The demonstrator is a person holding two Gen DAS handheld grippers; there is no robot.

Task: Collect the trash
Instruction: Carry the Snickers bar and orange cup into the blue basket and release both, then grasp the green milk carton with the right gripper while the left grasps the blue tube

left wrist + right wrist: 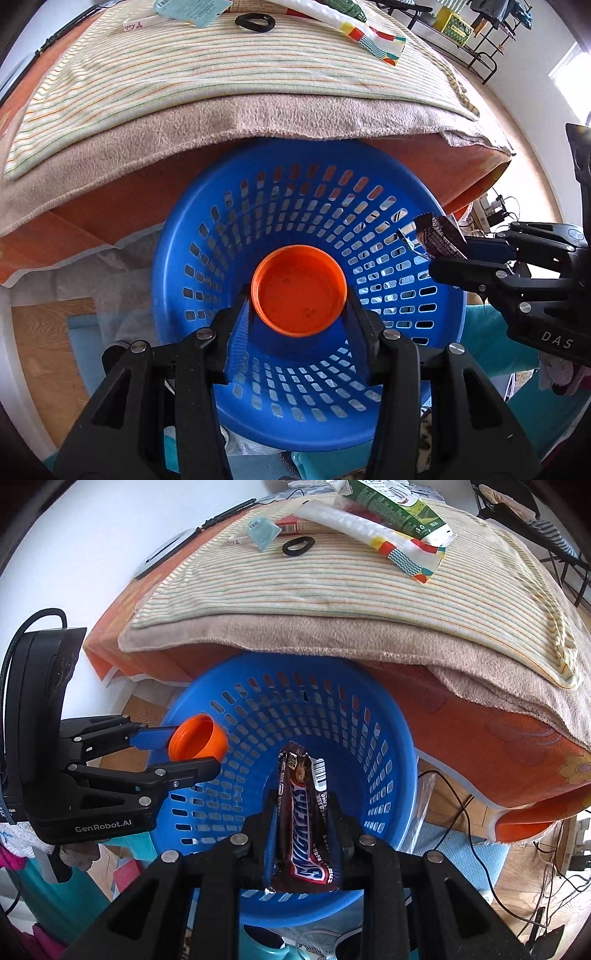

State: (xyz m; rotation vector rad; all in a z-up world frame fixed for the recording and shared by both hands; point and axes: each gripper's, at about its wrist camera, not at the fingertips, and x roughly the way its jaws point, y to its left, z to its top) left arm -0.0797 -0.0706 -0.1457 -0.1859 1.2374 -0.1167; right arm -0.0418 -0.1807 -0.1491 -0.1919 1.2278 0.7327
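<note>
Over the blue basket [192,236] I hold both claws; left claw [299,301] pinches the orange cap [299,291], rigid, light, rim-held; right claw [304,812] clasps the Snickers wrapper [304,812], flimsy, slick, midway.

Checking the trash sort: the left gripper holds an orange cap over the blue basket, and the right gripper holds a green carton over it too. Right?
Not quite. The right gripper holds a Snickers wrapper, as the right wrist view shows. The green carton lies on the striped cloth. The left gripper does hold the orange cap over the blue basket.
</note>
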